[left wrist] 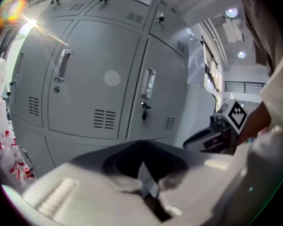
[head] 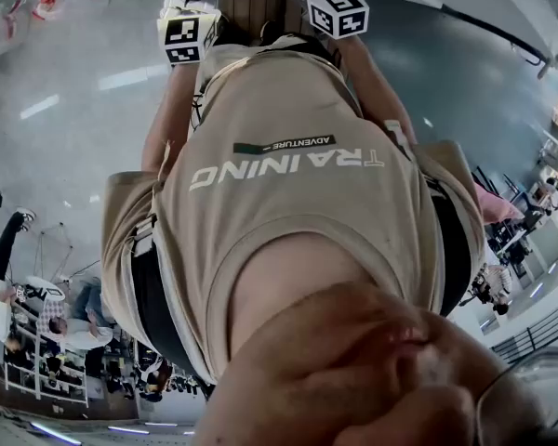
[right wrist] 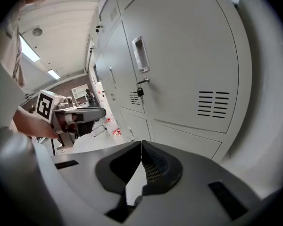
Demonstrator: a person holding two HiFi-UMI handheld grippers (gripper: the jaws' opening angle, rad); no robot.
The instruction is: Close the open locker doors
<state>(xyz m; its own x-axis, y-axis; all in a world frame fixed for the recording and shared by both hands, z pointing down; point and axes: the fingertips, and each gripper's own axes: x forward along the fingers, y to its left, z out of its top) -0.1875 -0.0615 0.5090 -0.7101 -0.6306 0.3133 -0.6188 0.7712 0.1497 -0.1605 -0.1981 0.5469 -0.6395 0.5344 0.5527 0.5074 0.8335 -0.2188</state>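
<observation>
Grey metal lockers fill both gripper views. In the left gripper view a door with a bar handle and its neighbour with a handle and lock both lie flush and shut. The right gripper view shows a door with a recessed handle and a vent, also shut. I see no open door. My left gripper is shut on nothing, a little way off the lockers. My right gripper is shut and empty too. Each sees the other: right gripper, left gripper. The head view shows only their marker cubes above my torso.
Red-and-white bottles stand on the floor at the lockers' left end. A person's beige shirt fills most of the head view. Other people sit around shelves at the lower left. A railing runs at the lower right.
</observation>
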